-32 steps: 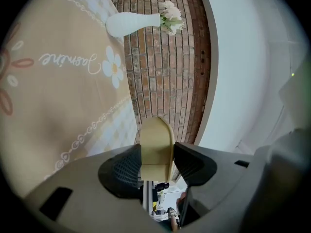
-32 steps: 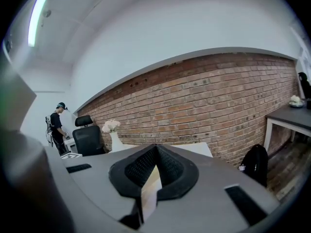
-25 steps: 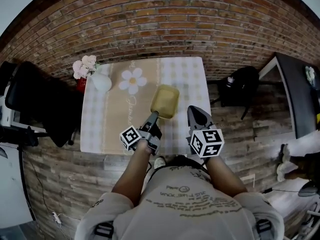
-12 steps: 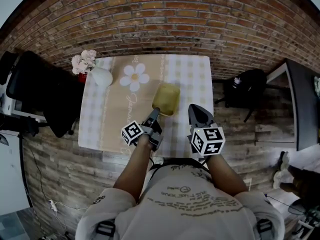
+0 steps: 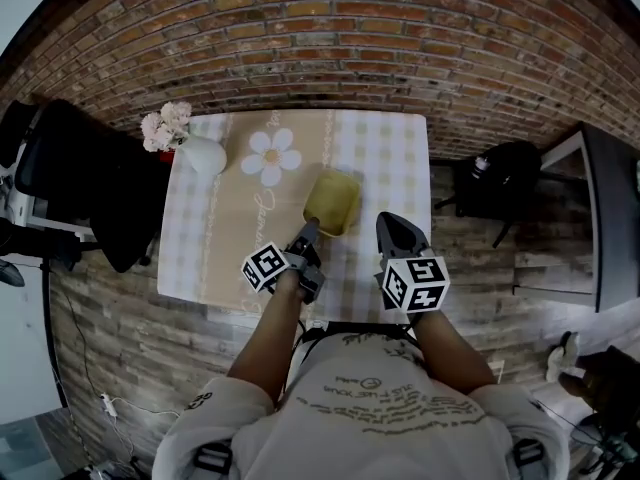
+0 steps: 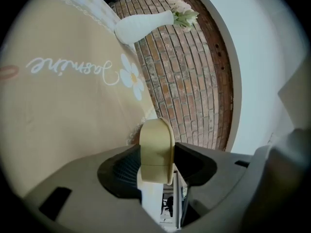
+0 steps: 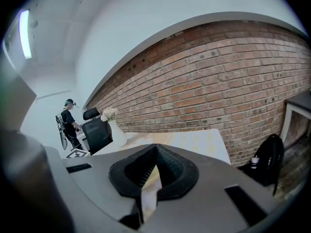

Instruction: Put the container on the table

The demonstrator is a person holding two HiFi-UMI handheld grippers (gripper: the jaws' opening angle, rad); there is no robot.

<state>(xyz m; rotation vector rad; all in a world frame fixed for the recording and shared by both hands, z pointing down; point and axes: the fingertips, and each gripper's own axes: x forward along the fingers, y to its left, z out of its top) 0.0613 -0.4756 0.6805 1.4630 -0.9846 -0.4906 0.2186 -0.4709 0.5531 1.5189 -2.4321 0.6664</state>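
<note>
Left claw: jaws set wide, pads clamped on the near end of a pale yellow plastic container with rounded corners. The left gripper view confirms it: the container sits between both pads of the claw, contact on each side.

Container position: over the surface, right of its centre line and toward the near half, on the tan band of the checked cloth. It lies just below the printed daisy. Cannot tell whether its base touches the cloth.

Right claw: just right of the container and apart from it, over the near right part of the surface. In the right gripper view the jaw tips of this claw meet, with nothing between them.

Other items: a white vase with pale flowers at the far left corner of the surface, well apart from the container. A black office chair stands to the left of the surface, and a brick wall lies beyond it. A person stands in the background near the chair.
</note>
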